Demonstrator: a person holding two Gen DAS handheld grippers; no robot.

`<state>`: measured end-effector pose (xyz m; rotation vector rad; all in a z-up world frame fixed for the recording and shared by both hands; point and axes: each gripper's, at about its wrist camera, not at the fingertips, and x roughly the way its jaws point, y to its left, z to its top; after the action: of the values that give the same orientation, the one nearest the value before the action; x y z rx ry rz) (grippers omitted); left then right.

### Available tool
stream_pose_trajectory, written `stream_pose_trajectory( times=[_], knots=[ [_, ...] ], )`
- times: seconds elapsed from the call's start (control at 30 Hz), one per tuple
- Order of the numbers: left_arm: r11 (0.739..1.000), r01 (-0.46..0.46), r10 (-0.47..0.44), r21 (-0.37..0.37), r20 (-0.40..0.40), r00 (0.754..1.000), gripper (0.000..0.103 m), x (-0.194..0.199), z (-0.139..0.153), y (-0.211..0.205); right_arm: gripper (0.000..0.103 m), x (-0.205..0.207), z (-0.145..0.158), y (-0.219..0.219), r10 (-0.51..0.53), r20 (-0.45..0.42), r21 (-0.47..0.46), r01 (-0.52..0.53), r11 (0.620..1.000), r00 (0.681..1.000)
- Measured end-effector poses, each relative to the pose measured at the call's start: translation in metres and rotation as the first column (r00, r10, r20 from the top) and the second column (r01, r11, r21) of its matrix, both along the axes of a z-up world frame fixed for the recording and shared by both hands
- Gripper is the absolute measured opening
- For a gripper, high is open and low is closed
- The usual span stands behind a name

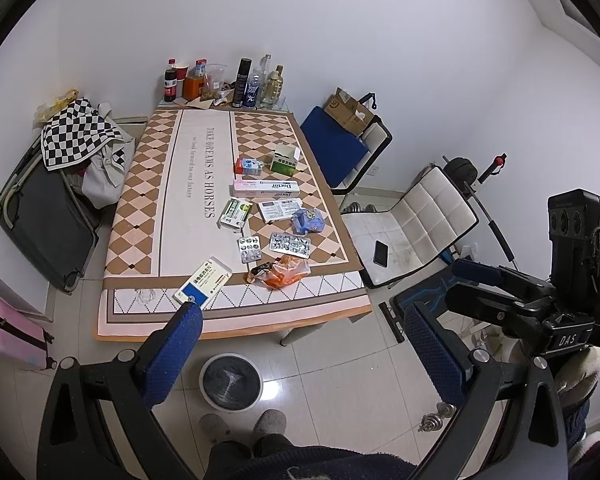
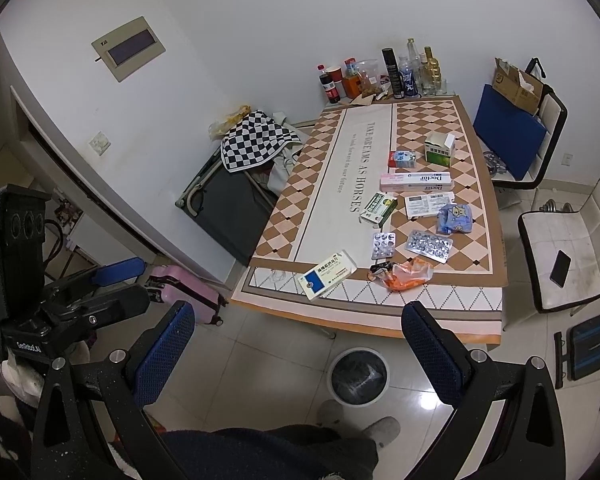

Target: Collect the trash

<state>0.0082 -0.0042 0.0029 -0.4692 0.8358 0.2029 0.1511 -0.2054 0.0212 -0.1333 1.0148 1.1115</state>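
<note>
White walls ring the desk [image 1: 140, 216], where the light, crinkly orange wrapper [image 1: 286, 272] lies near the front edge, best pinched at its bunched middle; both grippers, left [image 1: 300, 344] and right [image 2: 298, 340], hang wide apart, empty.

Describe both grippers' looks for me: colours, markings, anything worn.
Both grippers, left and right, have black frames with silver bolts and blue textured finger pads. One black body reads "DAS", the other "GenRobot.AI". The person wears dark clothing and grey slippers.
</note>
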Motion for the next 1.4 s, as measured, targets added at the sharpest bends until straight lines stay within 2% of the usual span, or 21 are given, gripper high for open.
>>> stream_pose_trajectory(
  times=[1.4],
  knots=[
    [1.0, 0.007, -0.007, -0.002, -0.002, 1.0, 0.103, 0.007, 0.001, 0.002, 0.103, 0.003, 0.0, 0.019, 0.005, -0.014, -0.001, -0.005, 1.0, 1.0]
  ],
)
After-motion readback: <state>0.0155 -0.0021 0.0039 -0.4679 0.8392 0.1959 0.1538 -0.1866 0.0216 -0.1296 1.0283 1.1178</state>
